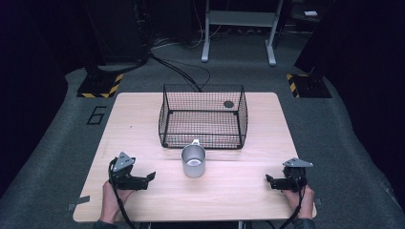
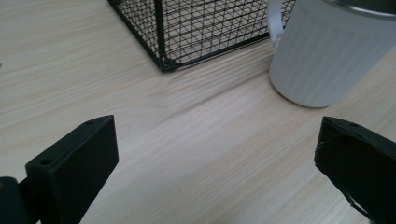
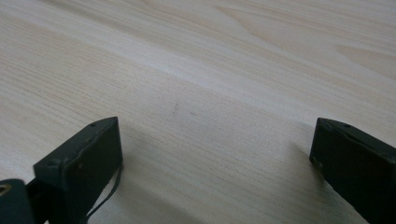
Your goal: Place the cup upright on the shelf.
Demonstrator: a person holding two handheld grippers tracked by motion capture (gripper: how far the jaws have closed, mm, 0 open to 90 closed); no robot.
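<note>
A white ribbed mug (image 1: 193, 161) stands upright at the middle of the wooden table (image 1: 143, 114), its handle toward a black wire basket (image 1: 203, 116) just behind it. In the left gripper view the mug (image 2: 322, 51) sits at the upper right beside the basket's corner (image 2: 187, 32). My left gripper (image 1: 149, 180) rests near the table's front left, open, jaws pointing right toward the mug, nothing between them (image 2: 217, 168). At the front right lies my right gripper (image 1: 268, 181), also open and pointing left, with bare wood between its jaws (image 3: 215, 158).
A small dark round object (image 1: 229, 104) lies at the basket's back right. Bare wood lies between the mug and each gripper. Beyond the table are grey floor, cables and a white stand (image 1: 239, 28).
</note>
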